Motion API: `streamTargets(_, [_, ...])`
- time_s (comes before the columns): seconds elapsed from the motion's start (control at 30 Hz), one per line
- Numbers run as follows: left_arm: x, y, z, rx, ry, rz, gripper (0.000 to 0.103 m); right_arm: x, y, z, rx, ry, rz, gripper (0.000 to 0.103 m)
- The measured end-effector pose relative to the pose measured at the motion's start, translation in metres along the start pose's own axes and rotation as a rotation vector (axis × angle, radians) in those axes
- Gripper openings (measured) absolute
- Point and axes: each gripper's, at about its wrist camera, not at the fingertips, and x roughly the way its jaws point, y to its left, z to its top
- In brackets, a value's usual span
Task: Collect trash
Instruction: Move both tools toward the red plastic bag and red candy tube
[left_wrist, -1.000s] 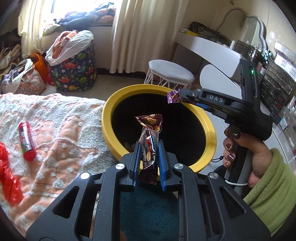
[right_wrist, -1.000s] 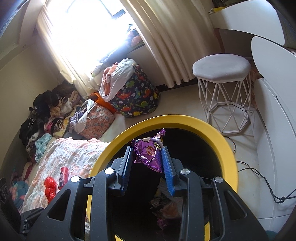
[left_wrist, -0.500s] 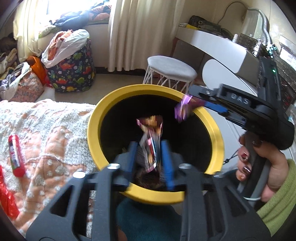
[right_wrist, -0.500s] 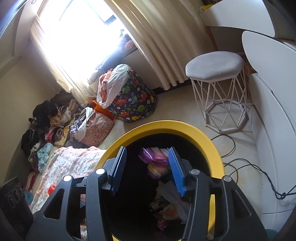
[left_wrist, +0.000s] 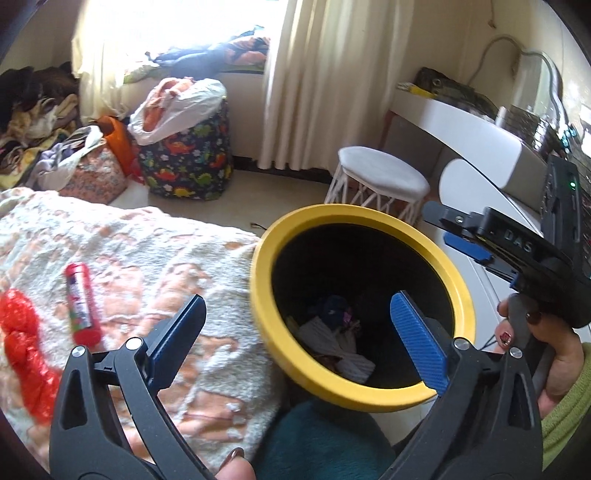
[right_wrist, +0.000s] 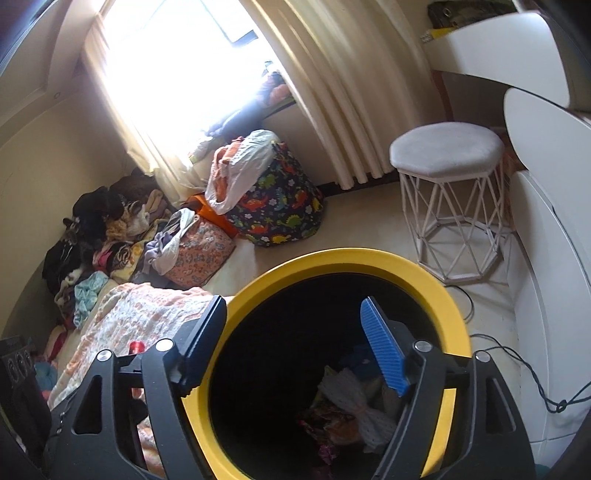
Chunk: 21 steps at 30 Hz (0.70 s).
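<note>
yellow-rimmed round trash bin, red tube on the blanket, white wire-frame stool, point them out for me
yellow-rimmed round trash bin (left_wrist: 258, 291), left wrist view, on the left side of its yellow rim
red tube (left_wrist: 79, 301), left wrist view, middle of its body, lying on the blanket
white wire-frame stool (right_wrist: 447, 149), right wrist view, centre of its padded seat

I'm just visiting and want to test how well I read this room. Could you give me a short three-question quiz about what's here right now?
1. True or false: the jaws of the left gripper stand apart with nothing between them.
2. Which lies on the peach-and-white fleecy blanket? A) a green bottle B) a small red tube C) a metal spoon
3. What sits at the bottom of the round yellow-rimmed black bin?

Key:
1. True.
2. B; crinkly red plastic lies beside it.
3. Wrappers and crumpled white paper.
</note>
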Motion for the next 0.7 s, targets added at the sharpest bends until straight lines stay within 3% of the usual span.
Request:
streamTargets(0.4, [-0.023, 0.039, 0.001, -0.099, -0.045, 0.065, 0.092, 0.005, 0.048, -0.007, -0.102, 0.012, 0.072, 0.079])
streamTargets(0.7, [-0.041, 0.085, -0.006, -0.199, -0.071, 0.164, 0.092, 0.015, 0.090, -0.022, -0.180, 0.055, 0.122, 0.079])
